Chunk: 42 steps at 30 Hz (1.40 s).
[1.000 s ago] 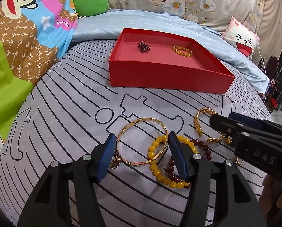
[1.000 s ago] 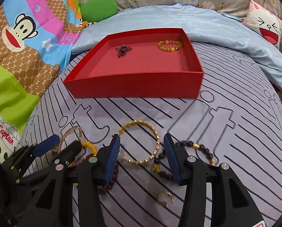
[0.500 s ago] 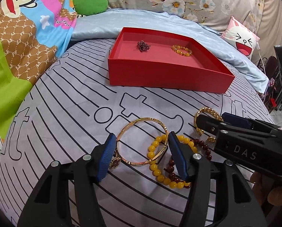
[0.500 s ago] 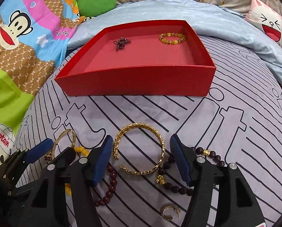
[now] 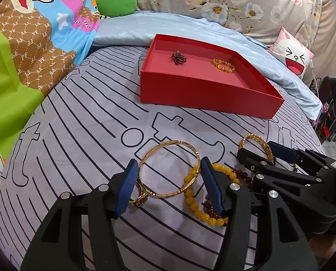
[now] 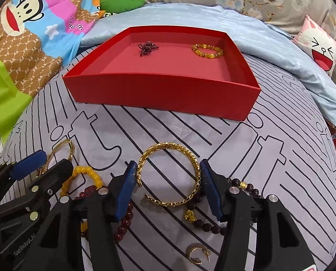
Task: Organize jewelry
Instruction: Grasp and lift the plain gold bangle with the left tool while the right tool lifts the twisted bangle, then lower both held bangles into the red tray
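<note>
The right gripper (image 6: pixel 168 188) was closing its jaws around a gold cuff bracelet (image 6: pixel 170 174) lying on the striped bedsheet (image 6: pixel 190 133); the blue pads sat at the cuff's two sides. Beyond the cuff stood a red tray (image 6: pixel 163 94), holding a dark red bead cluster (image 6: pixel 147 47) and an amber bead bracelet (image 6: pixel 207 50). Left of the cuff lay a yellow bead bracelet (image 6: pixel 86 175) and the left gripper (image 6: pixel 41 164). Nearer than the cuff lay a small gold earring (image 6: pixel 197 256).
</note>
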Each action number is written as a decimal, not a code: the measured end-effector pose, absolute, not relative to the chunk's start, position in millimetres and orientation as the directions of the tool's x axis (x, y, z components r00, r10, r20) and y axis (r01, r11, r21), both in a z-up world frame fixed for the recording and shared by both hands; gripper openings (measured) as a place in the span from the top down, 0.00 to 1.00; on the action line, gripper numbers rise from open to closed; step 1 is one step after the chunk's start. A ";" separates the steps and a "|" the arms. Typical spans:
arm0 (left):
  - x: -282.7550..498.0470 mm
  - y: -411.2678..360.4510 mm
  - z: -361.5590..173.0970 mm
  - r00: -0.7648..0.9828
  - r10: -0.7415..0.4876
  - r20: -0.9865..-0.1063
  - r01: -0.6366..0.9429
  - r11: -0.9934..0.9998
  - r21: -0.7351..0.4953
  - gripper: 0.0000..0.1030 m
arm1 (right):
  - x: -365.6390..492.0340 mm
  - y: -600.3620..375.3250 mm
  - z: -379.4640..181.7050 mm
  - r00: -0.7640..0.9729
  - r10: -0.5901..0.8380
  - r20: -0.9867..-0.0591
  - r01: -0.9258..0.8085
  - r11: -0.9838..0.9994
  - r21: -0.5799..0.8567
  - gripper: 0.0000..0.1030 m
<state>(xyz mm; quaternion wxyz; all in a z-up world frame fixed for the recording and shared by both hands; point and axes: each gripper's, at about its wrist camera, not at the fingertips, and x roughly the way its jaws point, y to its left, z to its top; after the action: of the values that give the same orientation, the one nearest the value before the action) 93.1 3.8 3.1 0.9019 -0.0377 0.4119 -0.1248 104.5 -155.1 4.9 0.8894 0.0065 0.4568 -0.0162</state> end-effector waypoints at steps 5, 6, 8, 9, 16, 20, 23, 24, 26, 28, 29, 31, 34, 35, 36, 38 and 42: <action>92.6 3.8 4.5 0.631 -0.256 -0.732 0.193 0.966 -0.172 0.47 | 101.9 -163.2 8.5 0.579 0.019 -0.815 0.046 0.997 0.055 0.48; 92.0 3.9 4.5 0.631 -0.257 -0.732 0.194 0.966 -0.172 0.47 | 100.7 -166.2 10.4 0.579 0.032 -0.815 0.050 0.996 0.074 0.48; 92.1 4.6 5.7 0.625 -0.265 -0.734 0.196 0.964 -0.181 0.47 | 99.0 -169.2 14.3 0.582 0.042 -0.812 0.054 0.995 0.089 0.48; 91.4 5.1 7.2 0.623 -0.271 -0.734 0.198 0.962 -0.187 0.47 | 97.6 -170.8 17.5 0.585 0.043 -0.810 0.056 0.994 0.093 0.48; 93.9 4.0 34.4 0.649 -0.290 -0.704 0.228 0.956 -0.184 0.47 | 95.9 -186.9 51.4 0.628 0.066 -0.776 0.051 0.991 0.126 0.48; 111.0 -2.8 65.0 0.677 -0.315 -0.665 0.266 0.947 -0.178 0.47 | 108.4 -197.2 74.9 0.657 0.068 -0.751 0.036 0.992 0.122 0.48; 128.6 -12.8 85.5 0.694 -0.329 -0.640 0.296 0.941 -0.162 0.47 | 128.7 -209.7 90.8 0.673 0.084 -0.735 0.034 0.989 0.143 0.47; 137.6 -18.5 94.3 0.702 -0.333 -0.630 0.309 0.939 -0.152 0.47 | 139.3 -214.7 96.1 0.678 0.090 -0.730 0.031 0.988 0.151 0.47; 154.2 -28.1 104.3 0.713 -0.332 -0.618 0.327 0.937 -0.126 0.47 | 154.2 -219.0 101.9 0.686 0.085 -0.723 0.031 0.989 0.145 0.47; 169.8 -36.0 110.0 0.723 -0.322 -0.611 0.333 0.938 -0.099 0.47 | 175.1 -222.4 106.3 0.692 0.077 -0.718 0.027 0.991 0.132 0.47; 178.3 -40.2 111.5 0.724 -0.319 -0.612 0.337 0.937 -0.090 0.47 | 182.0 -222.8 106.8 0.692 0.078 -0.718 0.026 0.991 0.132 0.47; 198.6 -48.1 111.1 0.713 -0.319 -0.625 0.342 0.936 -0.088 0.47 | 200.3 -223.5 104.9 0.686 0.087 -0.722 0.019 0.990 0.138 0.47; 226.1 -57.5 100.8 0.687 -0.313 -0.657 0.338 0.937 -0.093 0.47 | 222.6 -220.0 97.2 0.676 0.082 -0.733 0.012 0.992 0.123 0.47; 230.8 -59.0 97.5 0.683 -0.307 -0.662 0.334 0.938 -0.090 0.47 | 226.5 -218.0 94.8 0.672 0.079 -0.736 0.011 0.993 0.117 0.47; 238.2 -61.2 92.2 0.676 -0.301 -0.673 0.331 0.940 -0.088 0.47 | 233.7 -217.0 90.6 0.667 0.066 -0.742 0.016 0.995 0.102 0.47; 250.1 -62.5 82.8 0.664 -0.289 -0.690 0.319 0.944 -0.087 0.47 | 243.5 -218.5 83.2 0.655 0.069 -0.752 0.016 0.994 0.105 0.47; 267.6 -63.6 64.0 0.633 -0.273 -0.724 0.308 0.947 -0.087 0.47 | 261.2 -222.7 66.2 0.625 0.073 -0.777 0.028 0.993 0.116 0.47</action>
<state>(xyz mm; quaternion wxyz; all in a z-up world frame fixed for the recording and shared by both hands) 267.6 -63.6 64.0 0.9035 0.0222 0.3968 -0.1606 261.2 -222.7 66.2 0.8995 0.0585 0.4327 0.0123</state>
